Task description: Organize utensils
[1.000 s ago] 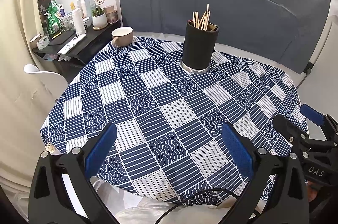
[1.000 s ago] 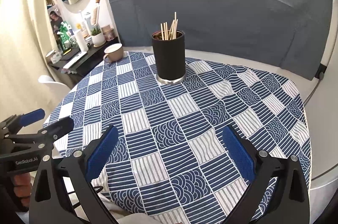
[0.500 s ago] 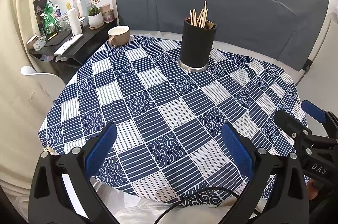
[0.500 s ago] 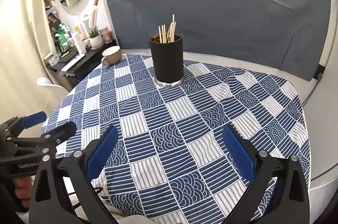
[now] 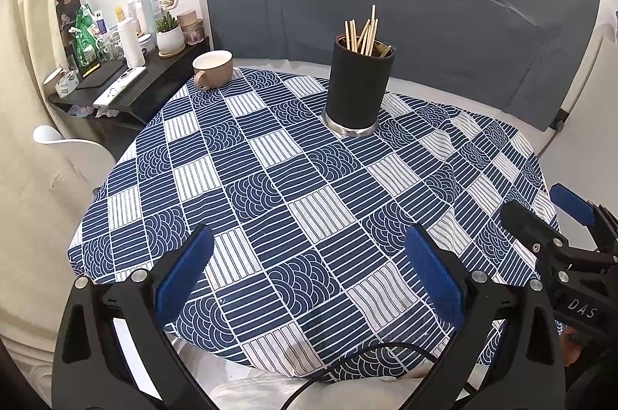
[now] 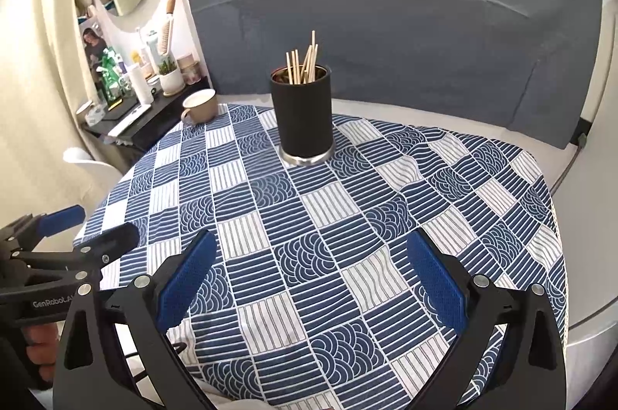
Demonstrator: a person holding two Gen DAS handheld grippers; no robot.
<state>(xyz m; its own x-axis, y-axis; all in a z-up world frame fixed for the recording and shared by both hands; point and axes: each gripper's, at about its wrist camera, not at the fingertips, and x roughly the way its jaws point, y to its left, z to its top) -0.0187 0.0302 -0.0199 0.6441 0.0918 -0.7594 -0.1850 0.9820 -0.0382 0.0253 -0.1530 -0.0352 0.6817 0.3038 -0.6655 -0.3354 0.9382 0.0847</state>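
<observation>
A black cylindrical holder (image 5: 358, 87) (image 6: 302, 114) stands upright at the far side of the round table, with several wooden chopsticks (image 5: 363, 32) (image 6: 303, 60) sticking out of its top. My left gripper (image 5: 309, 271) hangs open over the near table edge, nothing between its blue pads. My right gripper (image 6: 311, 273) is open too, over the near right part of the cloth. In each wrist view the other gripper shows at the side, open: the right gripper (image 5: 548, 209) and the left gripper (image 6: 92, 228). Both are far from the holder.
A blue and white patterned cloth (image 5: 278, 178) covers the table. A beige mug (image 5: 212, 69) (image 6: 200, 105) sits at its far left edge. A cluttered black shelf (image 5: 116, 81) stands to the left, a white chair (image 5: 73, 143) below it. A grey panel (image 6: 386, 23) rises behind.
Both grippers have pulled back and risen slightly, so the table and holder sit a little farther off. Both stay open and empty.
</observation>
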